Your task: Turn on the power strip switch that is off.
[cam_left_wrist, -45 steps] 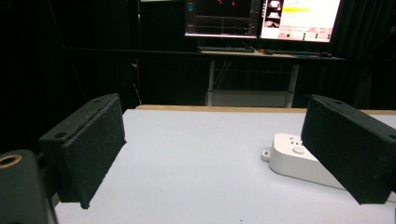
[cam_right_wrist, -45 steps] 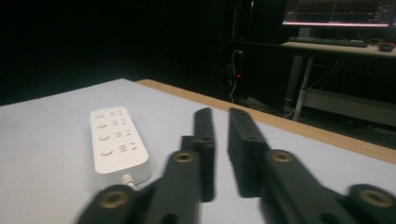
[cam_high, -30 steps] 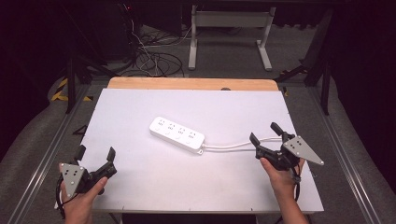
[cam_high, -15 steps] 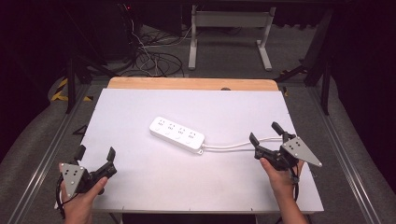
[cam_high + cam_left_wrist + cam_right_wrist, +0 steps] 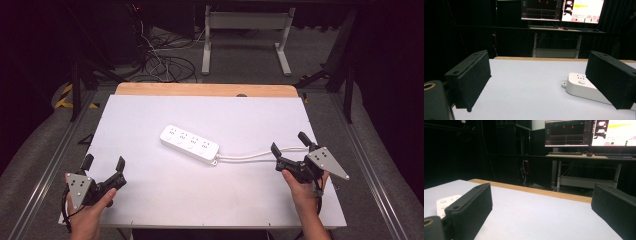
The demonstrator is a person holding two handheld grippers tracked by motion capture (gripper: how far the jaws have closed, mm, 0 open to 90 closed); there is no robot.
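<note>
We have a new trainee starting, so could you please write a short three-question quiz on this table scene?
1. True or false: the left gripper is shut on the power strip.
2. Which gripper is nearer the strip's white cord? A) left B) right
3. Fill in: the power strip lies on the ___ board that covers most of the table.

Key
1. False: its jaws stand apart with nothing between them, and the strip lies well away from it.
2. B: the cord runs from the strip's end towards the right gripper.
3. white
</note>
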